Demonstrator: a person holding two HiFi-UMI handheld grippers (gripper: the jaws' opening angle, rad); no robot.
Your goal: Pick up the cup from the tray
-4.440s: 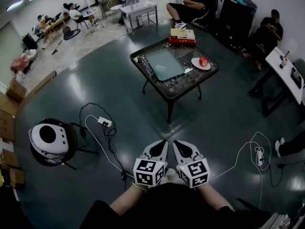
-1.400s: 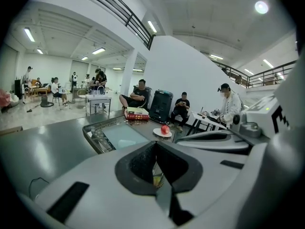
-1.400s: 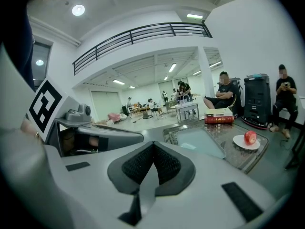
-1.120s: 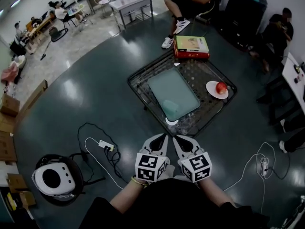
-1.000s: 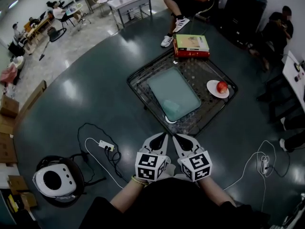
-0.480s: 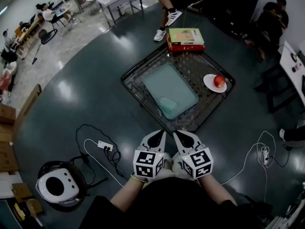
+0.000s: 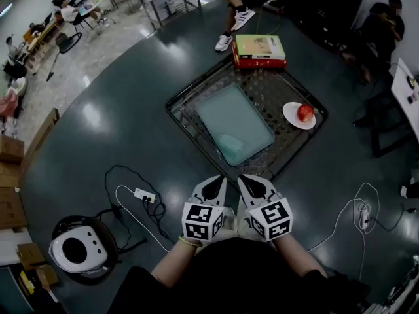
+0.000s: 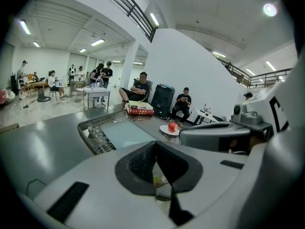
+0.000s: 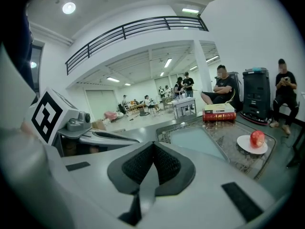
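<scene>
A pale translucent cup (image 7: 230,142) stands at the near end of a light green tray (image 7: 229,113) on a low dark table (image 7: 288,90). Both grippers hang side by side over the floor, short of the table's near corner and apart from the cup. The left gripper (image 7: 221,179) is shut with nothing in it, and so is the right gripper (image 7: 241,178). In the left gripper view the shut gripper (image 8: 156,146) points at the tray (image 8: 125,132). The right gripper view shows its gripper (image 9: 153,148) shut, with the tray (image 9: 195,142) ahead. I cannot make out the cup in either gripper view.
On the table are a white plate with a red apple (image 7: 304,112) and stacked books (image 7: 260,50). Cables and a power strip (image 7: 143,193) lie on the floor at my left, beside a round white device (image 7: 76,251). People sit beyond the table; a desk (image 7: 406,87) stands at the right.
The table and tray have drawn nearer to the grippers in the head view. Both grippers stay shut and side by side.
</scene>
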